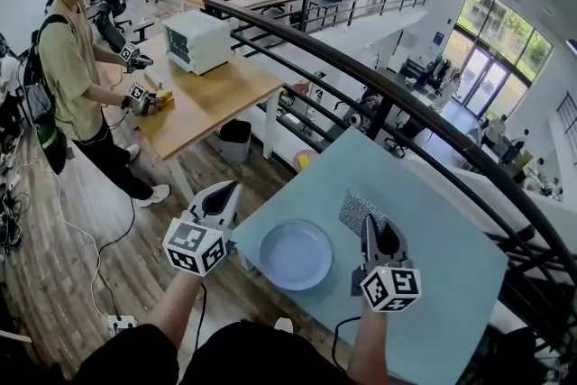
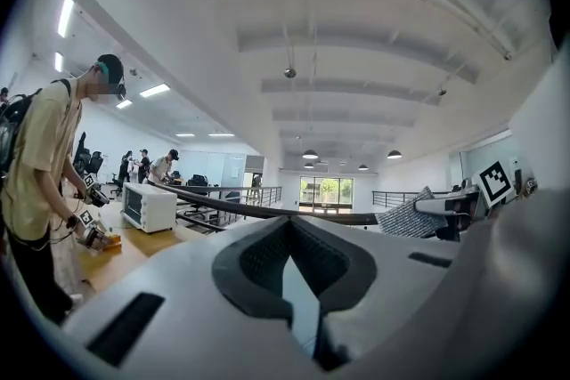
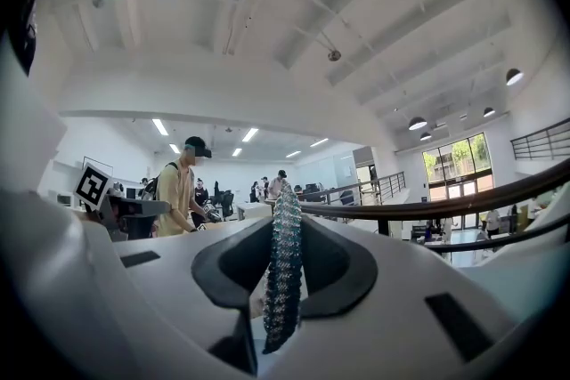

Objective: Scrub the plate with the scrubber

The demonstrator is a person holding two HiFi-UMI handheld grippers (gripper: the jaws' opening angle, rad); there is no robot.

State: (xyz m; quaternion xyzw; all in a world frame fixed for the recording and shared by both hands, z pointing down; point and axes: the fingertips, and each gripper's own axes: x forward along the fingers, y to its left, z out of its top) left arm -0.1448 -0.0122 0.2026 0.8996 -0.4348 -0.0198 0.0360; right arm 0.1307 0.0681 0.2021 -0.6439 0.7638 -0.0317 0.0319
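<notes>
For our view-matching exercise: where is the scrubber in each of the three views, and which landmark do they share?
Head view: scrubber right of centre, by the plate's upper right.
Left gripper view: right of centre.
Right gripper view: centre, clamped between the jaws.
Shared landmark: the curved dark railing.

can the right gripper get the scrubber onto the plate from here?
Probably yes. The right gripper is shut on the scrubber and sits just right of the plate, with only bare table between. The left gripper is off the plate's left side, not over it.
</notes>
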